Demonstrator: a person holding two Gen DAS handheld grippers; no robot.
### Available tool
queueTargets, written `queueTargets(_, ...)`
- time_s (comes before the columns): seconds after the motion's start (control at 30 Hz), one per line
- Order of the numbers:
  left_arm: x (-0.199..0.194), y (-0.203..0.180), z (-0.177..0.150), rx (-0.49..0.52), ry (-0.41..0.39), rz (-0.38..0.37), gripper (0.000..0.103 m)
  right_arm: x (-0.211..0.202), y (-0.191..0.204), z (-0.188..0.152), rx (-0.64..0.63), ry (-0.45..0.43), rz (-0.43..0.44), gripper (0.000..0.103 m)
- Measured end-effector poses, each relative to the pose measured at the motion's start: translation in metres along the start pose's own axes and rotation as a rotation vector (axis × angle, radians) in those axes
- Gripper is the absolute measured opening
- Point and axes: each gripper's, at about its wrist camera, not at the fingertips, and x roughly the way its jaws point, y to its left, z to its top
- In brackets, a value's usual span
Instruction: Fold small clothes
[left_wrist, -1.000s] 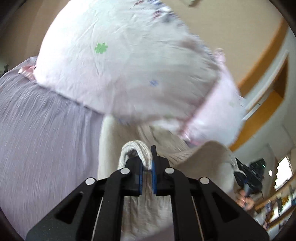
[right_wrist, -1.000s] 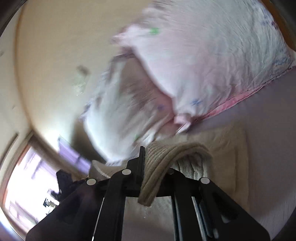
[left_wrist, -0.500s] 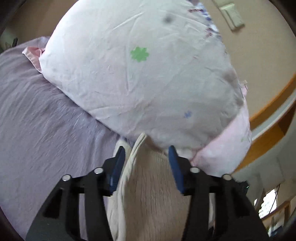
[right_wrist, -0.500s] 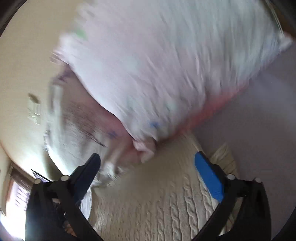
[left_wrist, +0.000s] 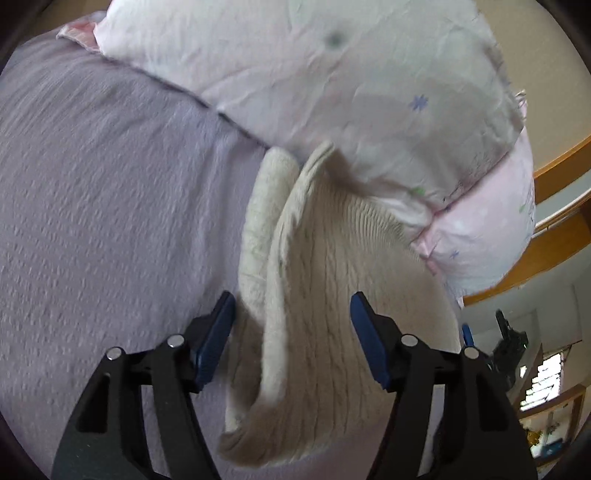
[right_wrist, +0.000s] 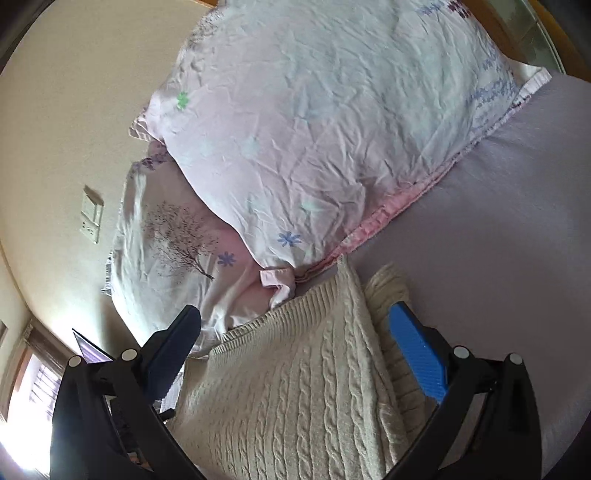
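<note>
A cream cable-knit sweater (left_wrist: 317, 295) lies folded on the lilac bedsheet (left_wrist: 110, 203), its far edge against the pillows. My left gripper (left_wrist: 291, 325) is open and empty, its blue pads either side of the sweater's folded edge. In the right wrist view the same sweater (right_wrist: 295, 387) fills the lower middle. My right gripper (right_wrist: 295, 332) is open wide and empty above it, not touching the knit.
Two pale floral pillows (right_wrist: 314, 129) are stacked at the head of the bed, touching the sweater's far edge; they also show in the left wrist view (left_wrist: 351, 92). A beige wall with a switch plate (right_wrist: 91, 214) is behind. A wooden bed frame (left_wrist: 554, 166) runs at the right.
Both grippers were shut on the sweater's edge a second ago. They have opened and let it go; it now lies flat on the sheet. Both grippers have pulled back slightly.
</note>
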Motion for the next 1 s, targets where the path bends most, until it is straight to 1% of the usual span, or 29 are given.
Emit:
queueTargets(0.03,0.002,-0.001,-0.001,-0.011,-0.001,0.012,0.056,-0.001,0.001,0.000,-0.004,-0.004,0.008,0.102)
queueTargets(0.07,0.004,0.001,-0.001,-0.033,0.006,0.017,0.034,-0.001,0.001,0.000,-0.002,-0.006,0.018,0.102)
queueTargets(0.1,0.009,0.006,-0.003,-0.065,0.021,0.003,0.019,-0.001,0.001,0.001,0.002,-0.003,0.028,0.102)
queueTargets(0.13,0.012,0.009,-0.004,-0.101,0.029,-0.029,0.019,-0.001,0.000,0.002,0.008,0.003,0.036,0.102)
queueTargets(0.17,0.012,0.011,-0.004,-0.123,0.016,-0.041,0.017,0.001,0.000,0.001,0.012,0.008,0.041,0.102)
queueTargets(0.23,0.006,0.003,-0.002,-0.123,-0.007,-0.078,0.016,0.001,-0.001,0.003,0.018,0.017,0.046,0.102)
queueTargets(0.3,-0.006,-0.021,0.002,-0.102,-0.036,-0.164,0.015,0.000,-0.001,0.005,0.018,0.019,0.048,0.102)
queueTargets(0.33,-0.011,-0.036,0.003,-0.084,-0.043,-0.198,0.015,-0.002,-0.001,0.007,0.014,0.015,0.047,0.102)
queueTargets(0.43,-0.015,-0.106,0.001,0.037,-0.053,-0.306,0.015,-0.010,0.000,0.010,0.001,-0.011,0.031,0.102)
queueTargets(0.47,-0.011,-0.137,-0.002,0.081,-0.044,-0.363,0.015,-0.014,0.000,0.012,0.000,-0.023,0.026,0.102)
queueTargets(0.53,0.010,-0.184,-0.012,0.136,-0.007,-0.447,0.015,-0.023,0.000,0.016,-0.005,-0.054,0.016,0.102)
queueTargets(0.57,0.030,-0.214,-0.022,0.176,0.026,-0.486,0.015,-0.026,-0.001,0.018,-0.010,-0.067,0.003,0.102)
queueTargets(0.63,0.070,-0.255,-0.040,0.233,0.087,-0.506,0.016,-0.031,-0.003,0.021,-0.022,-0.079,-0.020,0.102)
queueTargets(0.67,0.103,-0.279,-0.053,0.251,0.144,-0.506,0.017,-0.034,-0.004,0.023,-0.034,-0.087,-0.040,0.102)
queueTargets(0.7,0.125,-0.292,-0.060,0.254,0.189,-0.512,0.017,-0.037,-0.005,0.025,-0.043,-0.094,-0.061,0.102)
queueTargets(0.73,0.148,-0.305,-0.069,0.238,0.248,-0.552,0.016,-0.039,-0.007,0.027,-0.050,-0.097,-0.080,0.102)
queueTargets(0.77,0.157,-0.309,-0.070,0.213,0.275,-0.606,0.015,-0.042,-0.010,0.029,-0.051,-0.103,-0.106,0.102)
queueTargets(0.8,0.159,-0.311,-0.071,0.191,0.285,-0.646,0.015,-0.044,-0.013,0.029,-0.046,-0.104,-0.113,0.102)
queueTargets(0.83,0.152,-0.308,-0.069,0.182,0.264,-0.667,0.016,-0.046,-0.016,0.031,-0.038,-0.099,-0.112,0.102)
queueTargets(0.87,0.142,-0.303,-0.067,0.194,0.236,-0.661,0.020,-0.046,-0.019,0.032,-0.026,-0.084,-0.095,0.102)
queueTargets(0.9,0.130,-0.294,-0.064,0.209,0.204,-0.631,0.028,-0.045,-0.020,0.033,-0.019,-0.066,-0.078,0.102)
queueTargets(0.97,0.111,-0.271,-0.056,0.228,0.155,-0.511,0.036,-0.038,-0.020,0.034,-0.008,0.002,-0.040,0.102)
queueTargets(1.0,0.103,-0.259,-0.055,0.241,0.134,-0.447,0.038,-0.035,-0.020,0.033,-0.006,0.031,-0.022,0.102)
